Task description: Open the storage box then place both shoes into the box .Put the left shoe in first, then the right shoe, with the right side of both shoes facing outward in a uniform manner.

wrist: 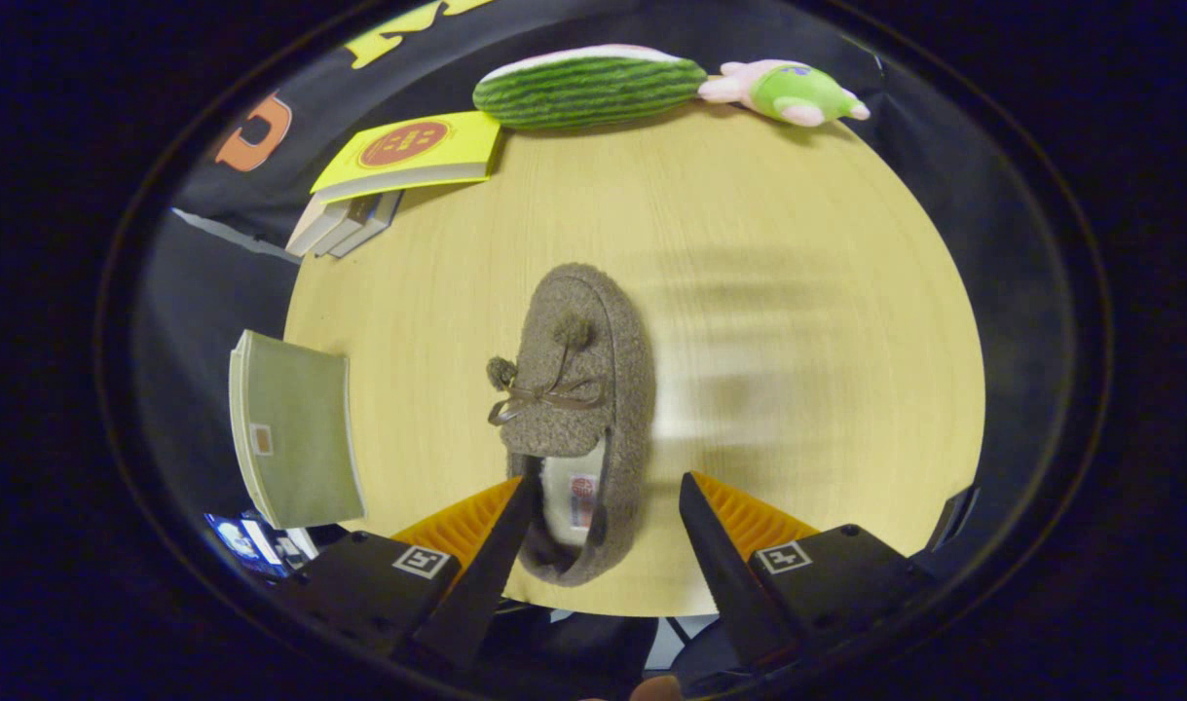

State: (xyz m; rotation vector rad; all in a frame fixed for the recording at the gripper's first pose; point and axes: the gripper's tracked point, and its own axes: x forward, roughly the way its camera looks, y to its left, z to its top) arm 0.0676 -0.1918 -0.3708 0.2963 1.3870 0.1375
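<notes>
My tool (608, 492): released, fingers spread either side of the heel of a fuzzy brown slipper (578, 409), apparently lined up for a grasp. Slipper: flat on the desk (797, 292), toe pointing away. Beyond: stacked books (398, 175), watermelon plush (588, 88), green plush toy (788, 92). Beside: green booklet (296, 428).

- Slipper (581, 389): one, brown fuzzy fabric, moccasin cut, pale lining visible inside the opening.
- Trim: thin brown bow across the top with two small pom-poms.
- Pose: flat on its sole on the light wooden table (797, 243), toe pointing away.
- Position: heel end lies between the spread fingers, closer to one of them.
</notes>
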